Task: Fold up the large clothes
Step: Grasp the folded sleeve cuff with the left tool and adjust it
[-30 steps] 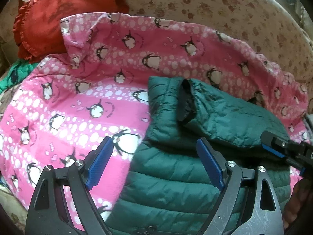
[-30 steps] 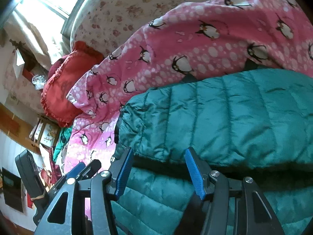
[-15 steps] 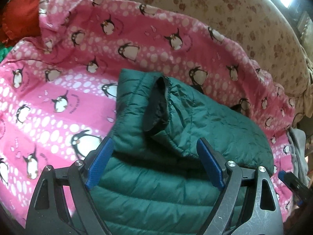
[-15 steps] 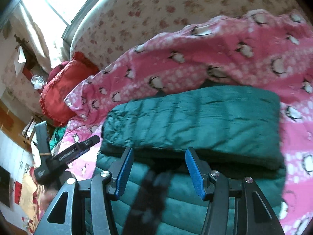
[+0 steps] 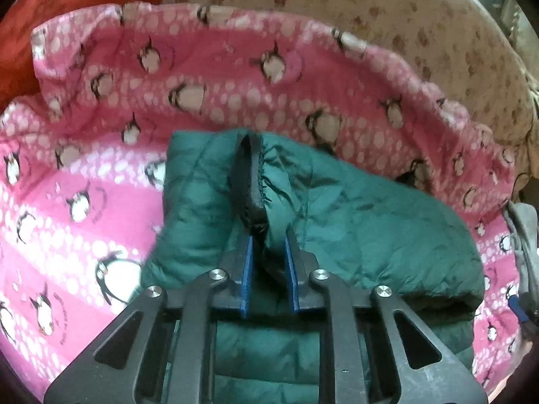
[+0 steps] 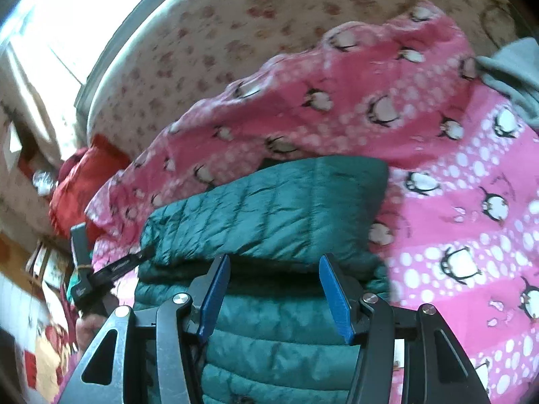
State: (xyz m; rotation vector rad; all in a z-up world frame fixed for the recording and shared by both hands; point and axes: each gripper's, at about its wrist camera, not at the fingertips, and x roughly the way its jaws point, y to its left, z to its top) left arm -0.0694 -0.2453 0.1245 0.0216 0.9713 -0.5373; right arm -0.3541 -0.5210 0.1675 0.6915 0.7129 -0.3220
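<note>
Left wrist view is showing the black-lined sleeve cuff (image 5: 251, 181) of the green puffer jacket (image 5: 353, 222); right wrist view isn't showing the cuff, only the quilted folded slab of the jacket (image 6: 269, 208) from the side. Right view is also picking up a window strip and shelving left of the jacket, which the left view is missing.

Count: one jacket, one pink penguin blanket (image 5: 101, 168) under it, one red cushion (image 6: 84, 175) beyond the jacket's left end, one grey cloth (image 6: 512, 67) beyond its right end, two grippers.

Left gripper (image 5: 268, 272) is pointing level into the jacket's near edge, blue pads nearly together and pinching a ridge of sleeve fabric just below the cuff. In the right view it is reaching into the jacket's left end (image 6: 111, 269).

Right gripper (image 6: 273, 293) is hanging over the jacket's lower layer, jaws spread wide, pads (image 6: 333, 296) holding nothing, aimed at the fold line.

Jacket is lying folded, sleeve layer on top, on the blanket in front of the floral backrest (image 5: 370, 17).
</note>
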